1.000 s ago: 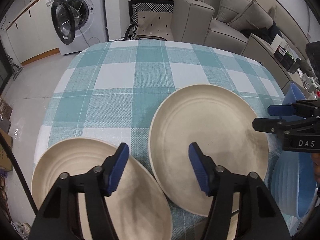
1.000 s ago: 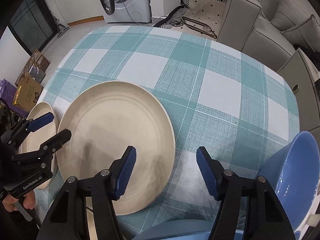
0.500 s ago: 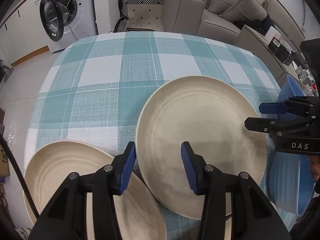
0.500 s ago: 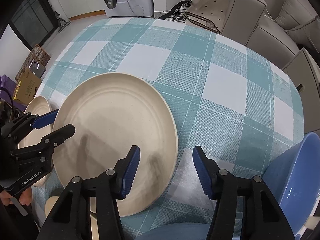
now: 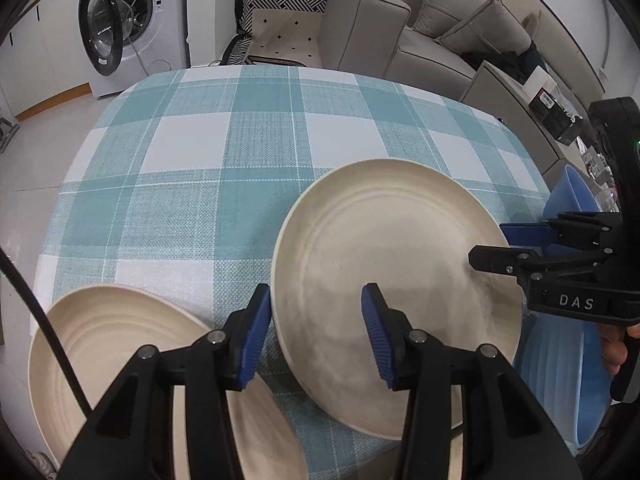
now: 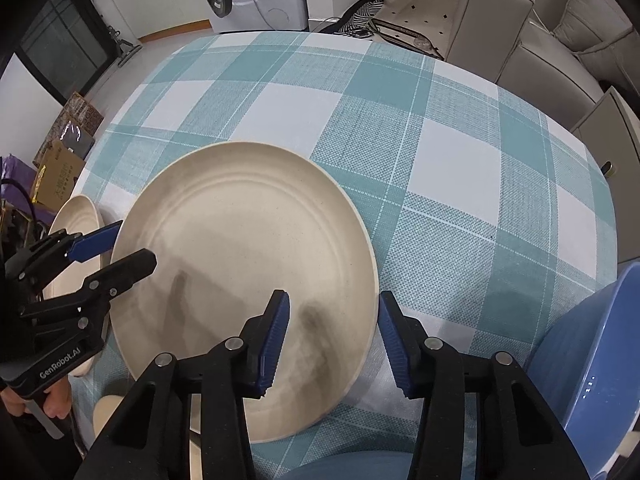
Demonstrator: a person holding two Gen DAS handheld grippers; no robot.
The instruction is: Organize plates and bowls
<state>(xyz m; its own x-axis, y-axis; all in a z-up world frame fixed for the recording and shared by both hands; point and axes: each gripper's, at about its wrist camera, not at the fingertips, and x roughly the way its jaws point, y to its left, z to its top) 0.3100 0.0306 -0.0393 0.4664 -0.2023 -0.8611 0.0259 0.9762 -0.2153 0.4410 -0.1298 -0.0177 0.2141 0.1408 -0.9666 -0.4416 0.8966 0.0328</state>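
I am straddling the round cream plate's (image 5: 396, 256) rim with both grippers — left gripper (image 5: 316, 336) jaws apart, right gripper (image 6: 334, 334) closing (pads not touching).

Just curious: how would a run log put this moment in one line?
step: grip big plate | left tongs: astride left rim, open | right tongs: astride right rim, closing

A: The tablecloth (image 6: 460, 168) looks like coarse woven cloth, matt, in teal and white check.

B: And the large plate (image 6: 248, 248) on it?

A: Cream, matt, faintly speckled, with smooth moulded rings. The smaller plate (image 5: 116, 344) at eight o'clock in the left view has the same finish.

B: The bowls?

A: The blue bowl (image 6: 592, 352) at four o'clock in the right view is glossy, with small highlights.

B: The gripper pads (image 5: 252, 340)?

A: Ribbed blue, likely rubber, on matt black plastic arms with metal pins.
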